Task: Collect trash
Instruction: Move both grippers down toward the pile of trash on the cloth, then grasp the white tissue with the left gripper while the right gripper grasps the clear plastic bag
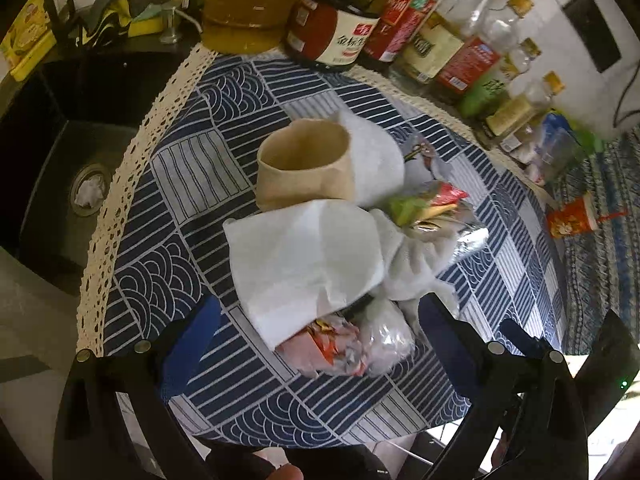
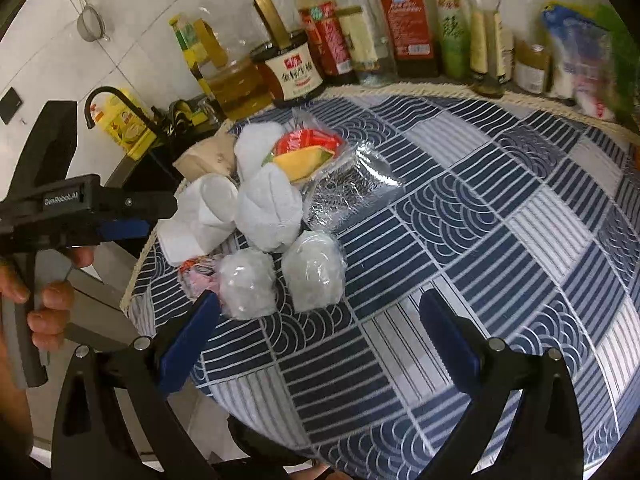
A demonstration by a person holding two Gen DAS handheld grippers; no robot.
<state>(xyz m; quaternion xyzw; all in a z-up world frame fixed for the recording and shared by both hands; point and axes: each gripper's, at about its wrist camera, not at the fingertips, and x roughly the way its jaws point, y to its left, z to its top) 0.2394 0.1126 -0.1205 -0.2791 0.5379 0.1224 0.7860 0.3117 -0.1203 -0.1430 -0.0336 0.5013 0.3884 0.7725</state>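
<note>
Patterned tablecloth (image 2: 480, 208) holds trash pile (image 2: 276, 216) (both tongs agape).

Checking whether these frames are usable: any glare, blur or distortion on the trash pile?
Left wrist view: fisheye bends the tablecloth edge; the bottles at right look smeared; paper napkin bright but readable. Right wrist view: glare on the foil wrapper; far-right packets blurred.

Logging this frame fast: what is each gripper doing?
Left gripper: jaws open, holding nothing.
Right gripper: jaws open, holding nothing.
</note>
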